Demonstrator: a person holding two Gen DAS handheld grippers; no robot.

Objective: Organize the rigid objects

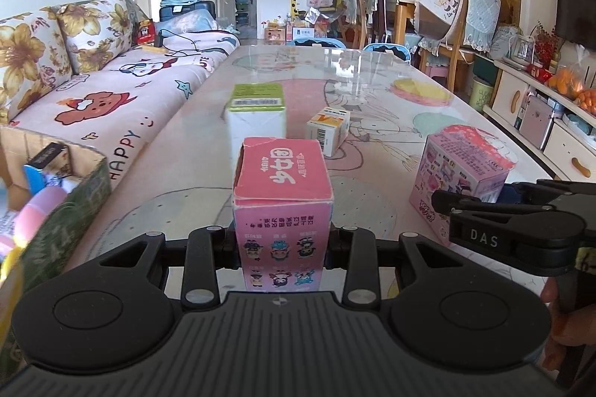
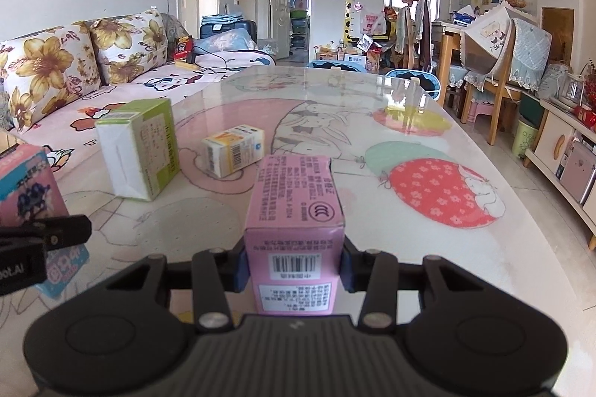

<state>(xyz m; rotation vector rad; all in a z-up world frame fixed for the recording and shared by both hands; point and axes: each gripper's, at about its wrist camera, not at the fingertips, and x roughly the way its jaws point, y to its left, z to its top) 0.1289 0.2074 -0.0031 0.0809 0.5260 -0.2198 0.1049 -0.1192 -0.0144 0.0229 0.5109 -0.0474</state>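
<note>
My left gripper (image 1: 283, 250) is shut on a pink carton with cartoon figures (image 1: 283, 181), held upright just above the table (image 1: 372, 76). My right gripper (image 2: 294, 266) is shut on a lilac-pink carton with a barcode (image 2: 298, 203). In the left wrist view that lilac carton (image 1: 462, 170) shows at the right, with a black finger (image 1: 469, 204) against it. Farther along the table stand a green-and-white box (image 1: 257, 116) (image 2: 138, 151) and a small yellow-and-white box (image 1: 327, 130) (image 2: 232, 151). The left-held carton (image 2: 26, 188) shows at the left edge of the right wrist view.
An open cardboard box (image 1: 80, 196) holding several items sits at the table's near left corner. A sofa with flowered cushions (image 1: 111, 91) runs along the left. Chairs (image 1: 458, 35) and a low cabinet (image 1: 551, 121) stand to the right. A hand (image 1: 558, 322) grips the right tool.
</note>
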